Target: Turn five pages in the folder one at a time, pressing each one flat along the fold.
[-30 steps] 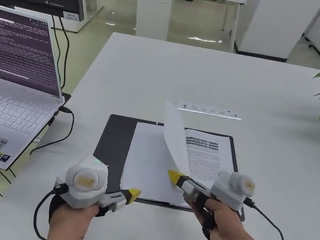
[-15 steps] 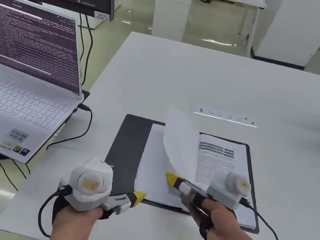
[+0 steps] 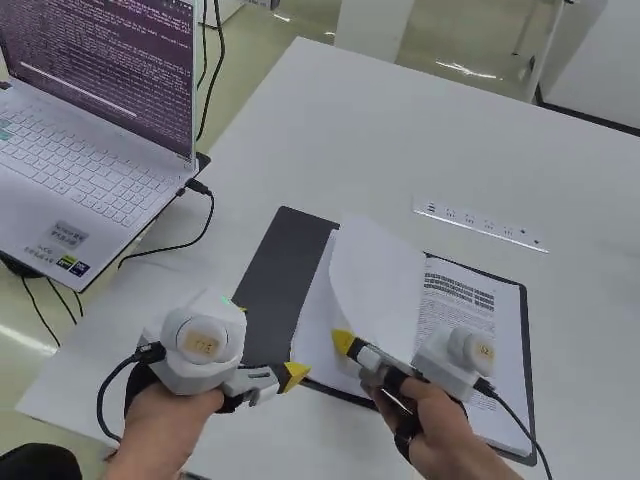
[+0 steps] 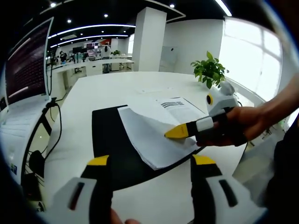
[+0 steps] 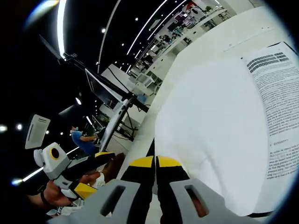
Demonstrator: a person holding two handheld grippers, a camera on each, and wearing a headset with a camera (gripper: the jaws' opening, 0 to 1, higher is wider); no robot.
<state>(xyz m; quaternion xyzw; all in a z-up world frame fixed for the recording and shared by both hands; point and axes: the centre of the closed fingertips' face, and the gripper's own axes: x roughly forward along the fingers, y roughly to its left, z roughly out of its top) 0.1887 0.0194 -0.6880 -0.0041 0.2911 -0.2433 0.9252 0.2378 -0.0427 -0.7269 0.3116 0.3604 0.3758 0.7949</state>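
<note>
A black folder [image 3: 268, 272] lies open on the white table, with a printed page [image 3: 470, 310] on its right side. My right gripper [image 3: 343, 343] is shut on the near edge of a blank white page [image 3: 380, 280], which arches up and leans left over the fold. The right gripper view has the yellow tips [image 5: 154, 162] closed on that page [image 5: 210, 121]. My left gripper [image 3: 292, 376] hovers open at the folder's near edge, left of the right one. In the left gripper view its jaws [image 4: 150, 161] stand wide apart, facing the page [image 4: 149, 137] and the right gripper [image 4: 180, 132].
An open laptop [image 3: 90, 130] sits at the far left with a black cable [image 3: 170, 245] running toward the folder. A flush socket strip [image 3: 480, 220] lies in the table beyond the folder. The table's near edge [image 3: 100, 420] is close to my hands. A potted plant [image 4: 209, 70] stands far off.
The head camera has shifted right and down. The right gripper has carried the lifted page leftward, so it leans further over the left side. The left gripper stays near the folder's near edge.
</note>
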